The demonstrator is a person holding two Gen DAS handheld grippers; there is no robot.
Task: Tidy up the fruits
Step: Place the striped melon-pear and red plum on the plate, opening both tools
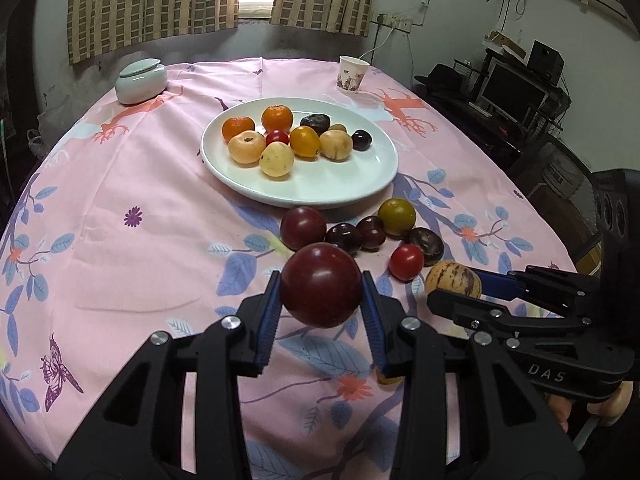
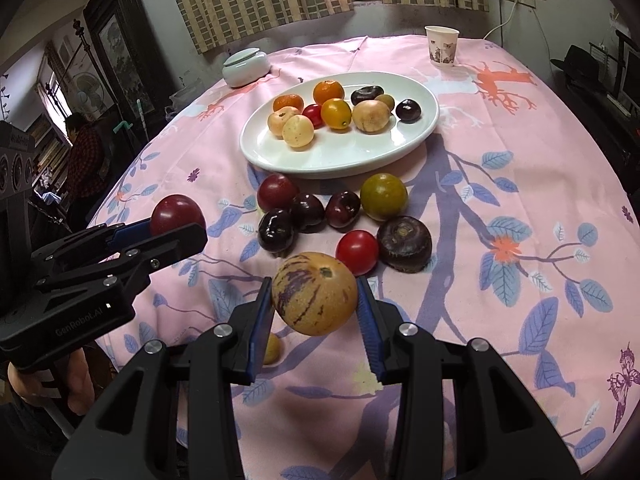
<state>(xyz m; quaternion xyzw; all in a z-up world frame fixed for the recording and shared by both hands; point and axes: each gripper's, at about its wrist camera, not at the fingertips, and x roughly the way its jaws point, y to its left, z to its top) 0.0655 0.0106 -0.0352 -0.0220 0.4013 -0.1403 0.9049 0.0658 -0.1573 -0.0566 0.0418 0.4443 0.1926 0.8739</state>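
My left gripper is shut on a dark red plum and holds it above the cloth; it also shows in the right wrist view. My right gripper is shut on a yellow purple-striped pepino melon, seen in the left wrist view too. A white plate holds several fruits: oranges, yellow ones, a cherry tomato, dark ones. In front of the plate lie loose fruits: a red plum, dark plums, a green-yellow fruit, a red tomato, a dark water chestnut.
A pink flowered cloth covers the round table. A pale lidded jar stands at the back left, a paper cup at the back right. A small yellow fruit lies under my right gripper. A person sits off the table's left.
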